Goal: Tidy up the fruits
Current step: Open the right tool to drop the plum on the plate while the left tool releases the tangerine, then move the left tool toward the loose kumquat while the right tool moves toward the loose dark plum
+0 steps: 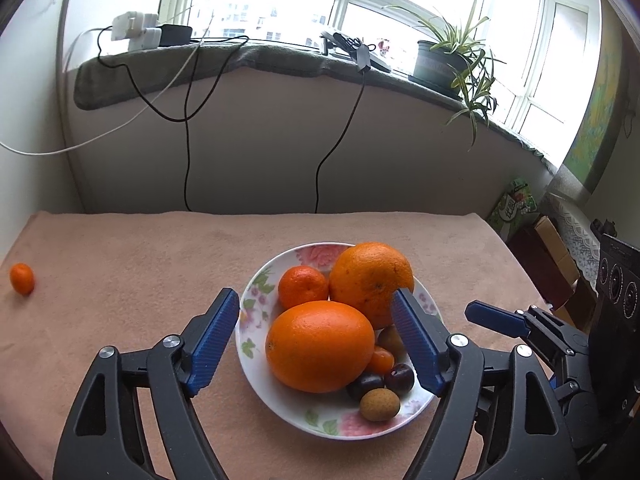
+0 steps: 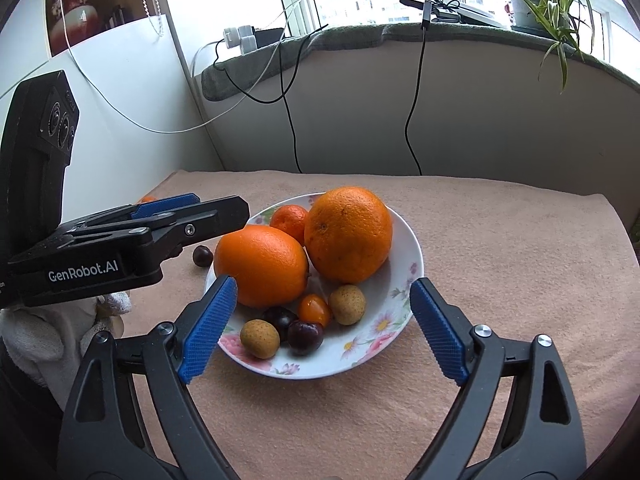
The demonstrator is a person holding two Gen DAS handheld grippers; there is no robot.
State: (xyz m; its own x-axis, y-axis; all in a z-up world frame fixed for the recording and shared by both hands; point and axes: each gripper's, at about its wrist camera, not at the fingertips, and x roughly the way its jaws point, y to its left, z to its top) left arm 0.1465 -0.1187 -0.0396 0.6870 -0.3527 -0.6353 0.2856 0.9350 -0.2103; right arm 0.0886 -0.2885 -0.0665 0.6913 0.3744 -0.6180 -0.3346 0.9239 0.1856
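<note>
- Fruits, left wrist view: mostly gathered in the flowered plate (image 1: 256,344) mid-desk, likely as the collecting spot.
- Two big oranges, near (image 1: 320,346) and far (image 1: 370,282), filling the plate's middle, a mandarin (image 1: 303,286) wedged behind them, probably kept from rolling by their bulk.
- Small pieces tucked at the near right rim: dark cherries (image 1: 399,377), a tan longan (image 1: 380,405), a small orange kumquat (image 1: 381,361).
- One stray kumquat (image 1: 22,278) alone far left on the pink cloth of the desk (image 1: 140,260), well apart from the plate; judged still to be gathered.
- Left gripper (image 1: 316,334) hovering over the plate, jaws spread wide either side of the near orange, pads pressing on nothing.
- Right wrist view: same plate (image 2: 404,280), two longans visible here, near (image 2: 260,339) and right (image 2: 347,304), beside the cherries (image 2: 305,337).
- Another cherry (image 2: 202,256) lying on the cloth just beside the plate's left rim, partly under the other gripper's fingers; judged also left to collect.
- Right gripper (image 2: 324,326) poised above the plate's near edge, jaws wide apart and empty.
- Gloved hand (image 2: 44,332) at lower left carrying the other tool.
- Both tools empty and aimed at the plate, so next pickup undecided; the loose cherry looks the nearer candidate.
</note>
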